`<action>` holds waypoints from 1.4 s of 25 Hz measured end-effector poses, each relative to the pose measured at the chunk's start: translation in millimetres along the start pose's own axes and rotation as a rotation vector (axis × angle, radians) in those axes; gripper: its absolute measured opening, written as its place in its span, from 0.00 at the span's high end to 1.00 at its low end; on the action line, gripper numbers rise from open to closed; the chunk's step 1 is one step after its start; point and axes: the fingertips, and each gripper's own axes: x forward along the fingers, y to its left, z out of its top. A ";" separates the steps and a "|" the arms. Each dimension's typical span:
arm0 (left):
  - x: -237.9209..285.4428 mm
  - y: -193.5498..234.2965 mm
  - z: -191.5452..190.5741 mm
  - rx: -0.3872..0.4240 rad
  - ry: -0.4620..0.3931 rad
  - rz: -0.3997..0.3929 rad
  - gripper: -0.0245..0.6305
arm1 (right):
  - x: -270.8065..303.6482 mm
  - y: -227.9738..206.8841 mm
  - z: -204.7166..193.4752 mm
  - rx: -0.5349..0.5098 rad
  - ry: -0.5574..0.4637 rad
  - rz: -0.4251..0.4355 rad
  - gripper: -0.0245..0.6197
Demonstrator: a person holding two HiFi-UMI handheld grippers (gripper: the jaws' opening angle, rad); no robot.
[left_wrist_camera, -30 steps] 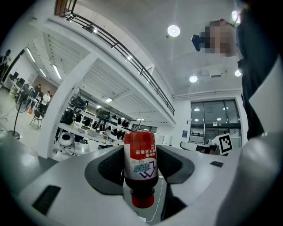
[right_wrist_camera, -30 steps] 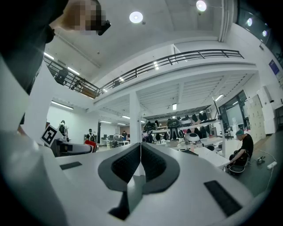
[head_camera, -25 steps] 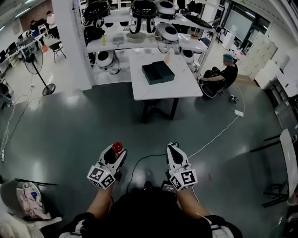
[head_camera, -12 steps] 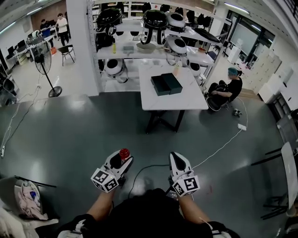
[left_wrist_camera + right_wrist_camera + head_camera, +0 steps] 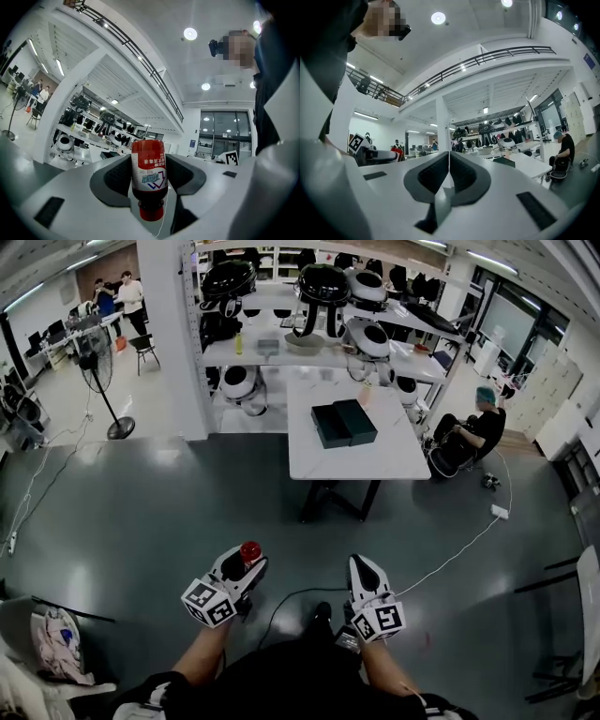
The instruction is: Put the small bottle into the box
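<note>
Left claw (image 5: 243, 568) pinching small bottle (image 5: 148, 180). Right claw (image 5: 449, 174) pressed together, empty. Box (image 5: 343, 423) on worktop (image 5: 375, 461), 12 o'clock, well apart. Carry level, firm pinch; release only over box.

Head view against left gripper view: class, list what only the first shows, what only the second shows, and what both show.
Head view only: the holder's forearms, the marker cube, the floor cable and a seated person.
Left gripper view only: the printed label, reading upside down, with the cap lowest, and the ceiling lights.
Both: the small bottle clamped in the tongs of the left gripper.
</note>
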 end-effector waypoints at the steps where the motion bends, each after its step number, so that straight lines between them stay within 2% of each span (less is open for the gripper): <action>1: 9.2 3.9 2.2 0.003 -0.001 0.005 0.60 | 8.7 -8.6 0.3 0.007 -0.003 0.004 0.91; 9: 112.8 24.5 33.9 0.003 -0.068 0.047 0.60 | 72.1 -99.0 32.1 0.005 -0.038 0.073 0.91; 15: 186.1 38.5 43.3 -0.028 -0.111 0.085 0.60 | 105.3 -178.4 47.4 0.001 -0.034 0.108 0.91; 19: 221.9 45.9 39.2 -0.047 -0.112 0.115 0.60 | 122.2 -215.2 40.3 0.012 -0.023 0.123 0.91; 26: 263.6 64.8 25.0 -0.054 -0.062 0.121 0.60 | 142.4 -254.7 15.6 0.064 0.017 0.121 0.91; 30: 289.8 90.8 20.8 -0.083 -0.054 0.137 0.60 | 169.8 -276.8 6.9 0.075 0.043 0.124 0.91; 35: 341.0 137.3 23.9 -0.086 -0.072 0.123 0.60 | 224.3 -316.4 9.6 0.032 0.047 0.111 0.91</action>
